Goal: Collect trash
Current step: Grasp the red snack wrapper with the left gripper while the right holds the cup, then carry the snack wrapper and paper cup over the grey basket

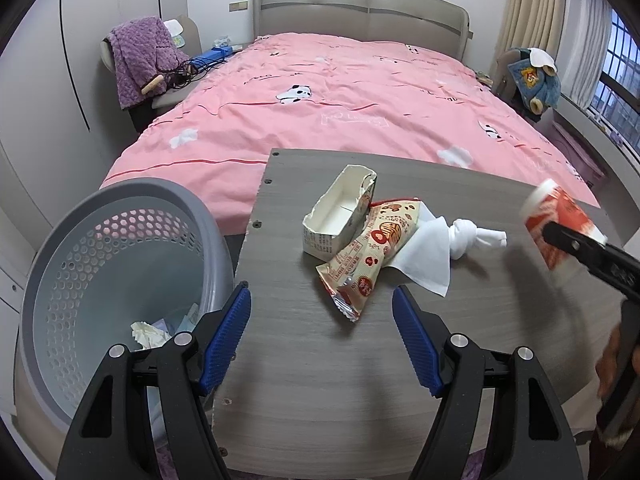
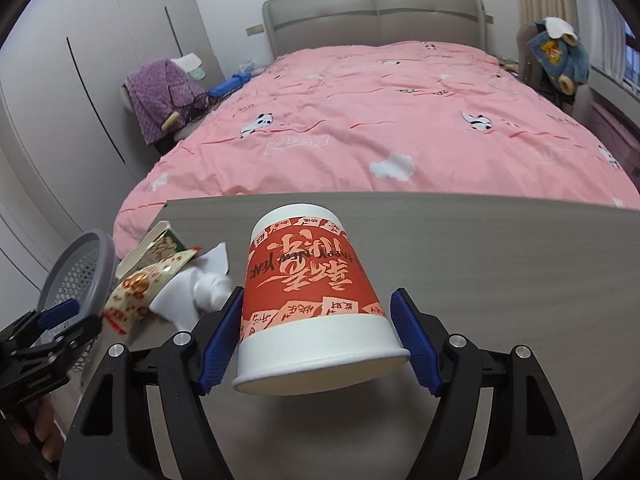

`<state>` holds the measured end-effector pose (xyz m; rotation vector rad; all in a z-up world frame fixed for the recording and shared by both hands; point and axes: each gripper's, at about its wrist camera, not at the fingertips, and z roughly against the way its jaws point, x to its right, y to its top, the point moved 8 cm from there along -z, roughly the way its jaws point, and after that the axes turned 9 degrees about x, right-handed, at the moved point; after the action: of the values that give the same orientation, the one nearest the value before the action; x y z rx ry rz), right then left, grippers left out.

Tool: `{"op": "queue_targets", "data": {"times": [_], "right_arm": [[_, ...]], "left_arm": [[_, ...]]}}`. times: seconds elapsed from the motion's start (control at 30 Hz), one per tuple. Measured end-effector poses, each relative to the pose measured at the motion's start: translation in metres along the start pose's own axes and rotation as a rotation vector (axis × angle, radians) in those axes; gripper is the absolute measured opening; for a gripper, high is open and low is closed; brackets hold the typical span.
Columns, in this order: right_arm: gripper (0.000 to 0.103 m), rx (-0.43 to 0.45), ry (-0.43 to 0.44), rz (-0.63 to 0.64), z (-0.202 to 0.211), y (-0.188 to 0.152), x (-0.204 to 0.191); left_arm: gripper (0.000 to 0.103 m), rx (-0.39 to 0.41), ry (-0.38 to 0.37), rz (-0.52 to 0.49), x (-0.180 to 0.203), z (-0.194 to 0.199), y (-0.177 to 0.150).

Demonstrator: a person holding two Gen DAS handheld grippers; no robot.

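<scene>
Right gripper (image 2: 318, 334) | grasping paper cup (image 2: 308, 292) upside-down between its pads | above table (image 2: 500, 248)

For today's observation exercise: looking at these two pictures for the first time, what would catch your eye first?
The red and white paper cup, clamped upside down in the right gripper above the grey table. Behind it spreads the pink bed. Left of the table, beside the open left gripper, stands the grey basket.

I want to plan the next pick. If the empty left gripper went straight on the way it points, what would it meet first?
Probably the snack wrapper, lying across the gap ahead of the left gripper; bare table comes before it. Depth is uncertain.
</scene>
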<state>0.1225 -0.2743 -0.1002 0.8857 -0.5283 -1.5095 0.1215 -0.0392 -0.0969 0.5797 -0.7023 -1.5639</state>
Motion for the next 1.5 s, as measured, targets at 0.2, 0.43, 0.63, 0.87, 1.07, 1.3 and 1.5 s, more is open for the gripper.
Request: {"op": "queue_targets", "data": {"times": [0.2, 0.43, 0.63, 0.87, 1.07, 1.3, 1.5], "right_arm": [[0.071, -0.007, 0.012, -0.017, 0.01, -0.016, -0.005], [0.071, -0.025, 0.031, -0.054, 0.011, -0.031, -0.005], [0.071, -0.031, 0.043, -0.076, 0.011, -0.035, -0.003], [0.071, -0.037, 0.063, -0.098, 0.009, -0.037, -0.001], [0.071, -0.035, 0.066, -0.112, 0.01, -0.037, 0.001], [0.071, -0.032, 0.064, -0.118, 0.014, -0.038, 0.005], [0.071, -0.016, 0.06, -0.118, 0.025, -0.037, 0.005]], "left_arm": [[0.07, 0.002, -0.02, -0.026, 0.013, -0.009, 0.005], [0.07, -0.019, -0.021, -0.043, 0.023, -0.033, 0.004], [0.07, -0.021, -0.019, -0.056, 0.027, -0.042, 0.004], [0.039, -0.05, -0.037, -0.069, 0.034, -0.048, -0.001], [0.026, -0.061, -0.047, -0.069, 0.039, -0.044, -0.005], [0.025, -0.053, -0.068, -0.067, 0.045, -0.031, -0.006], [0.025, -0.024, -0.074, -0.06, 0.045, -0.013, -0.001]]}}
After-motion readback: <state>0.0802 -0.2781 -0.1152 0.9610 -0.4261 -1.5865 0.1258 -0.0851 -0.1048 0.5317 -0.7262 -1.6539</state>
